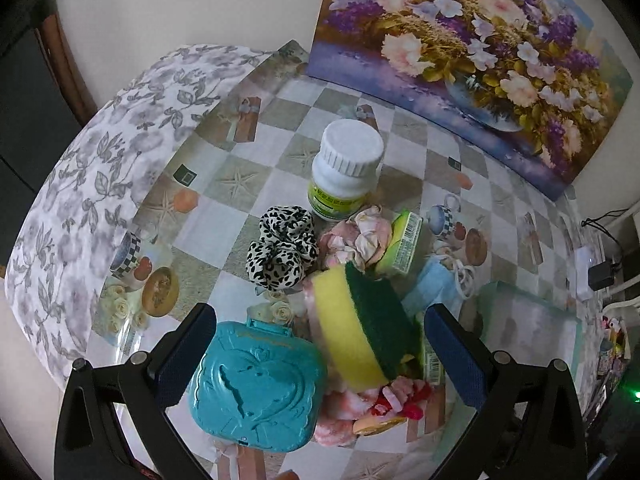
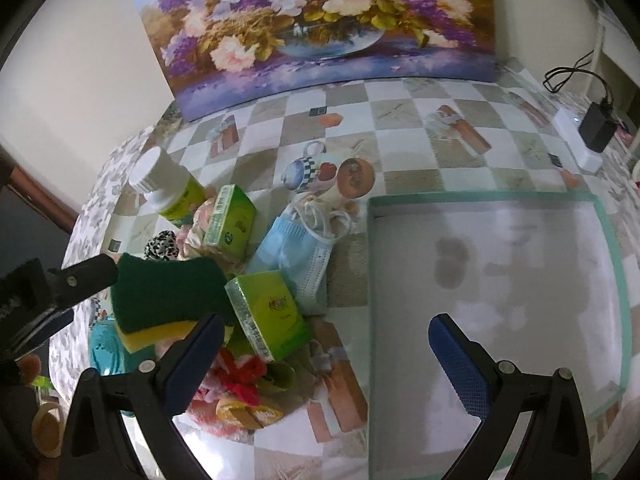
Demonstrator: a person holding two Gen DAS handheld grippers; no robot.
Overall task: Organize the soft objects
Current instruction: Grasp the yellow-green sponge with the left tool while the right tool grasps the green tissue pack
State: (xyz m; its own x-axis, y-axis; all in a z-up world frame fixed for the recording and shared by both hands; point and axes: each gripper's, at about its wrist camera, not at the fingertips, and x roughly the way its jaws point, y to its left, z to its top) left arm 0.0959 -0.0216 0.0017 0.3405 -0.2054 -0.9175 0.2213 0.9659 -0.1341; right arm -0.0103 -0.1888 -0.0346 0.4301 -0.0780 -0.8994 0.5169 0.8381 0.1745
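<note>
Sponge (image 1: 360, 328) tops clutter on checkered tablecloth (image 1: 280, 152) before floral painting (image 1: 480, 48); both tools gape wide.

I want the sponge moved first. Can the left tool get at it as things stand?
Probably yes. The sponge lies on top of the pile, nothing over it, between the open fingers of the left tool. The teal case sits close beside it.

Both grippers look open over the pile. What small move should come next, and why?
Probably lower the left gripper and shut it on the sponge: it lies on top of the pile between the open fingers, and the tray beside the pile holds nothing yet.
</note>
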